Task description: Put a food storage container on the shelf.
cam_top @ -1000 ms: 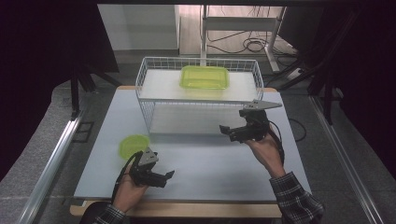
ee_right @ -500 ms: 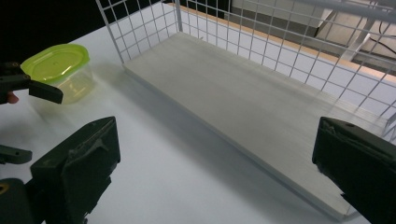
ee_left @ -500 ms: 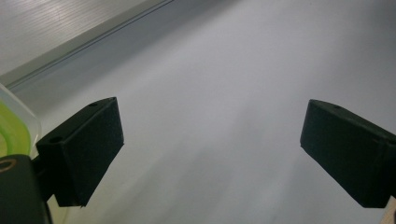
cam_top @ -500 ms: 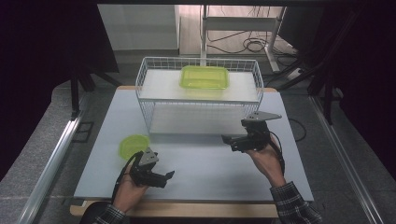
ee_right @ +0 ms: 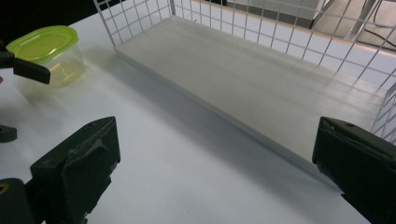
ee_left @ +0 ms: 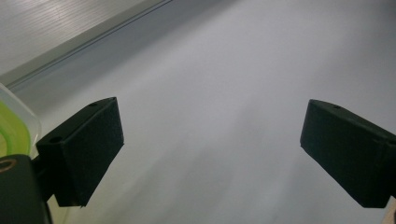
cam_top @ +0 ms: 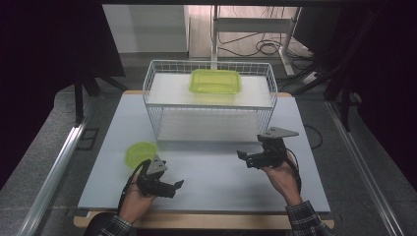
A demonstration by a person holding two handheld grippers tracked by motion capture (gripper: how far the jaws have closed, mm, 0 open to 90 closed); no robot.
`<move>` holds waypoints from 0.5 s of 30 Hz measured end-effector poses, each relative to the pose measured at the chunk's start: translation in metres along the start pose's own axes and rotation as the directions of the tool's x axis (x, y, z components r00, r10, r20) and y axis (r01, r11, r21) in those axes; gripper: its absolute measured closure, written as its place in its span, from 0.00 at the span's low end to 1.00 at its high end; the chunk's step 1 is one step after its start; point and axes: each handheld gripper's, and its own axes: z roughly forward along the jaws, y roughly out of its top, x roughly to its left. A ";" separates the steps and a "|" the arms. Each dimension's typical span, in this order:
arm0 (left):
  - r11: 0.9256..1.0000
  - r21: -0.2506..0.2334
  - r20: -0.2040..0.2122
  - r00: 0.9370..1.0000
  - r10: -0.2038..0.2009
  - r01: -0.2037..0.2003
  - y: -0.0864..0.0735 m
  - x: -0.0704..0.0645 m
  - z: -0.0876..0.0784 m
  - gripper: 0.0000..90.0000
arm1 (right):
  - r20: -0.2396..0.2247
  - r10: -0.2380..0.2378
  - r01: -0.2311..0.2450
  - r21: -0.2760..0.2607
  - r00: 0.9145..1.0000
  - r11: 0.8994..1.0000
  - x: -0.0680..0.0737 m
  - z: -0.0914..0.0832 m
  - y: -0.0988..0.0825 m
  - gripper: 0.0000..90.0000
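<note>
**Cut Off at the Edges**

In the left gripper view, the round lime-lidded clear plastic tub [ee_left: 14, 126] is cropped by the left edge. In the right gripper view, the white wire-grid basket [ee_right: 299, 28] runs past the top and right edges.

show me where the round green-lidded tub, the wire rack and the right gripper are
round green-lidded tub [cam_top: 141, 152], high view, middle of its lid
wire rack [cam_top: 210, 63], high view, back top rim
right gripper [cam_top: 242, 157], high view, between its open fingertips
</note>
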 end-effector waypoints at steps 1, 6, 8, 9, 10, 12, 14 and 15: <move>1.000 0.000 0.000 1.000 0.000 0.000 0.000 0.000 0.000 0.06 | 0.000 0.000 0.000 0.003 1.000 1.000 0.000 0.000 -0.002 0.01; 1.000 -0.004 -0.007 1.000 0.012 -0.012 -0.001 0.000 0.000 0.06 | 0.009 -0.004 0.004 -0.002 1.000 1.000 0.001 -0.002 -0.010 0.01; 1.000 -0.005 -0.009 1.000 0.014 -0.014 -0.001 0.000 0.000 0.06 | 0.017 -0.009 0.009 -0.001 1.000 1.000 0.001 -0.002 -0.014 0.01; 1.000 -0.006 -0.010 1.000 0.015 -0.015 -0.001 0.000 0.000 0.06 | 0.019 -0.010 0.010 0.001 1.000 1.000 0.002 -0.002 -0.015 0.01; 1.000 -0.006 -0.010 1.000 0.015 -0.015 -0.001 0.000 0.000 0.06 | 0.022 -0.012 0.012 0.003 1.000 1.000 0.002 -0.002 -0.017 0.01; 1.000 -0.006 -0.010 1.000 0.015 -0.015 -0.001 0.000 0.000 0.06 | 0.027 -0.015 0.015 0.006 1.000 1.000 0.003 -0.002 -0.021 0.01; 1.000 -0.007 -0.011 1.000 0.016 -0.016 -0.001 0.000 0.000 0.06 | 0.030 -0.018 0.018 0.011 0.999 1.000 0.003 -0.002 -0.024 0.01; 1.000 -0.007 -0.011 1.000 0.016 -0.016 -0.001 0.000 0.000 0.06 | 0.033 -0.019 0.018 0.015 0.999 1.000 0.003 -0.002 -0.027 0.01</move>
